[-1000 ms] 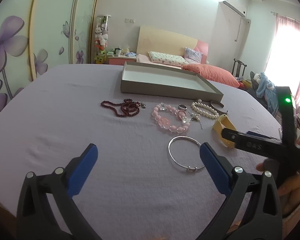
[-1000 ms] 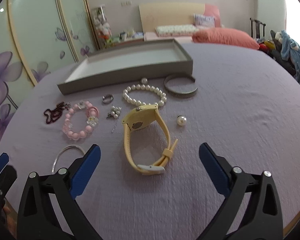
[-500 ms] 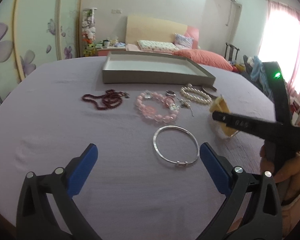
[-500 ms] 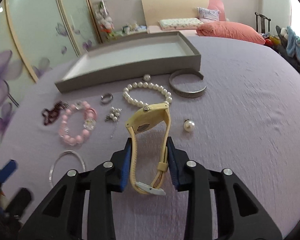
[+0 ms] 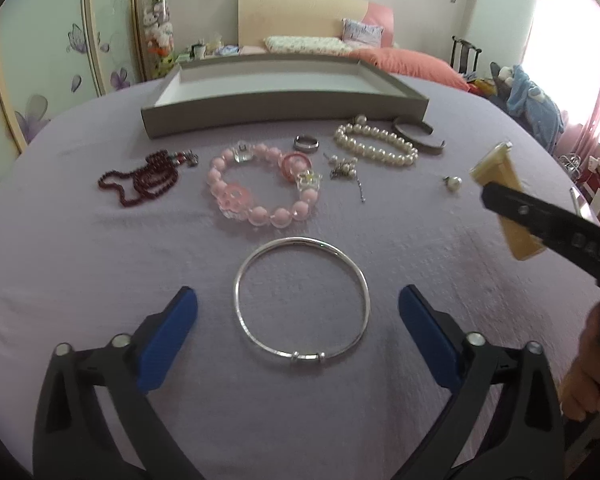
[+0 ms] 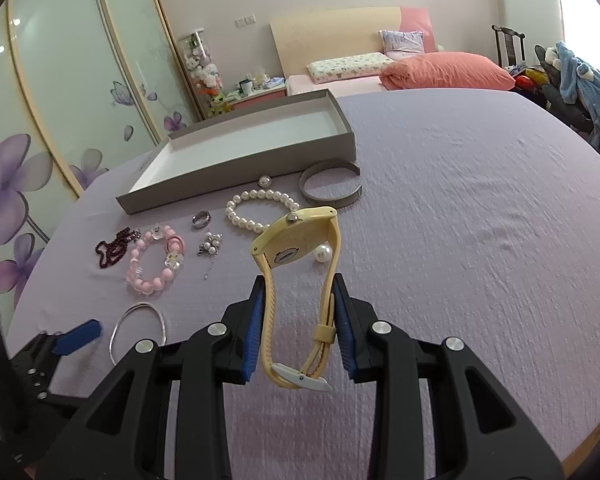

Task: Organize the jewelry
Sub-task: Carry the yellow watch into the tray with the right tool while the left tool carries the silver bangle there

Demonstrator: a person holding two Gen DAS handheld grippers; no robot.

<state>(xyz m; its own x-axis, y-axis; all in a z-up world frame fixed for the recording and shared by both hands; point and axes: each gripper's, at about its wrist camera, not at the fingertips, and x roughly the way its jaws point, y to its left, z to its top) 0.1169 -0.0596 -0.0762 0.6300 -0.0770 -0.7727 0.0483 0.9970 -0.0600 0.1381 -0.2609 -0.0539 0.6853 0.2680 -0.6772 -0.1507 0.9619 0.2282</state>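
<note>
My right gripper [image 6: 299,328] is shut on the strap of a yellow wristwatch [image 6: 296,240] and holds it up off the lilac cloth; the watch [image 5: 500,184] also shows at the right of the left wrist view. My left gripper [image 5: 298,336] is open, low over the cloth. A thin silver bangle [image 5: 305,241] lies flat between and just ahead of its blue pads, untouched. A shallow grey tray [image 5: 284,100] with nothing in it stands at the back of the table.
Before the tray lie a dark red bead string [image 5: 140,184], a pink bead bracelet [image 5: 260,212], a ring [image 5: 306,143], a cluster earring [image 5: 344,168], a pearl bracelet [image 5: 376,146], a grey cuff [image 5: 420,136] and a pearl stud [image 5: 454,183]. A hand [image 5: 584,380] grips the right tool.
The right gripper has shut on the yellow watch and raised it off the cloth. The left gripper, still open, has come forward and down until the silver bangle lies between its fingers.
</note>
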